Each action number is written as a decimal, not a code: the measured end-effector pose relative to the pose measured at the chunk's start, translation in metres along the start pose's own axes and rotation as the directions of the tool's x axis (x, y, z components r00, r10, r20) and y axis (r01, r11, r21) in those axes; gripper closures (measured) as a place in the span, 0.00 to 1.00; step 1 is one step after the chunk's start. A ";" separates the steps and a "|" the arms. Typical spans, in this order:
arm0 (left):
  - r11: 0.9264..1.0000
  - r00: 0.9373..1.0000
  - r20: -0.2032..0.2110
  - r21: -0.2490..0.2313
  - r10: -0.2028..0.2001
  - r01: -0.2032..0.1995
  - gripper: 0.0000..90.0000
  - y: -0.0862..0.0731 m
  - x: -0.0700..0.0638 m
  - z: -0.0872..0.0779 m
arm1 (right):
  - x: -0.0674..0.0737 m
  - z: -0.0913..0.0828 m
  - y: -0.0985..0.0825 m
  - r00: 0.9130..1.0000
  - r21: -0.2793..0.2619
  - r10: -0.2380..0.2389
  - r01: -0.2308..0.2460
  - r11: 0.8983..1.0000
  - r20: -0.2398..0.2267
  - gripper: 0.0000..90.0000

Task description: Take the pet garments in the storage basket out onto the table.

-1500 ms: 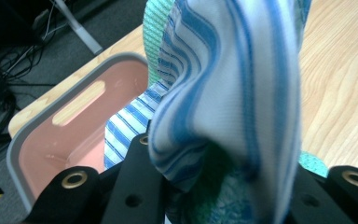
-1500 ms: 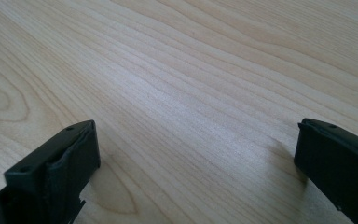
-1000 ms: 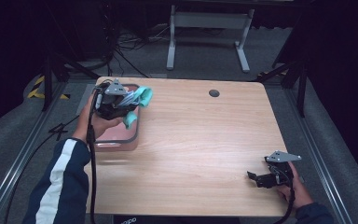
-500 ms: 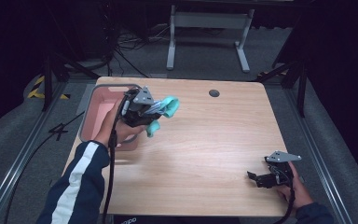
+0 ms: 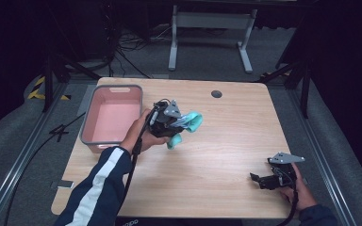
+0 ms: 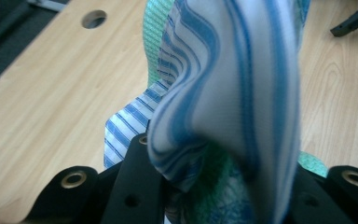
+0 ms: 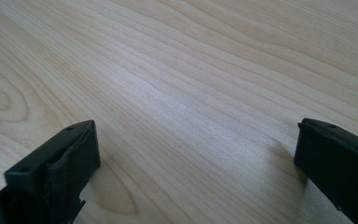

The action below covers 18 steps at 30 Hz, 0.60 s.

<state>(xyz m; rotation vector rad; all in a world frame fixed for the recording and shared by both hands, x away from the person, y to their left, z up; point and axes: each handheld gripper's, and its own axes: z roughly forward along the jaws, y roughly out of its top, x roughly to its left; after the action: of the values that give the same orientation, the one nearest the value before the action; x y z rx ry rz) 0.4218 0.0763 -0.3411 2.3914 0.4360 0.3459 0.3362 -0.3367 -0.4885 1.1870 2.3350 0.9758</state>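
My left gripper (image 5: 176, 123) hangs over the middle of the wooden table (image 5: 226, 141), just right of the pink bin (image 5: 111, 117), shut on a bunch of cloth (image 5: 188, 123). The bunch is a teal cloth (image 6: 156, 32) together with a blue-and-white striped cloth (image 6: 233, 74); it drapes over the jaws and hides their tips. My right gripper (image 5: 259, 180) rests low at the table's front right corner. Its two black jaws stand wide apart in the right gripper view (image 7: 196, 163), with bare wood between them.
The pink bin stands at the table's left side with nothing visible inside. A round cable hole (image 5: 216, 93) sits near the far edge. Metal rails run along both sides of the table, and a stand's legs (image 5: 207, 28) are on the floor behind.
My left gripper has carried the cloth bunch from above the pink bin rightward to over the table's middle, a little lower. The right gripper has stayed where it was.
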 end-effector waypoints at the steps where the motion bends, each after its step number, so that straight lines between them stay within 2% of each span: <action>1: 1.000 1.000 0.005 0.009 0.001 -0.001 0.85 0.000 -0.002 0.004 | 0.000 0.000 0.000 1.000 0.000 0.000 0.000 1.000 0.000 0.00; 7: 0.999 1.000 0.022 0.045 0.007 -0.008 0.85 0.001 -0.006 0.024 | 0.000 0.000 0.000 1.000 -0.001 0.006 -0.006 1.000 -0.003 0.01; 11: 0.999 1.000 0.031 0.046 0.002 -0.003 0.85 0.001 -0.008 0.033 | 0.000 0.000 0.000 1.000 -0.001 0.006 -0.006 1.000 -0.003 0.01; 18: 0.997 0.999 0.049 0.079 0.001 -0.005 0.84 -0.003 -0.012 0.053 | 0.000 0.000 0.000 1.000 0.000 0.006 -0.006 1.000 -0.003 0.01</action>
<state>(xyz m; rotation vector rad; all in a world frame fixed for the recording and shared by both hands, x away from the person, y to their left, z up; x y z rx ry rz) 0.4295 0.0433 -0.3841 2.4722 0.4308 0.2753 0.3357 -0.3368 -0.4883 1.1933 2.3349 0.9805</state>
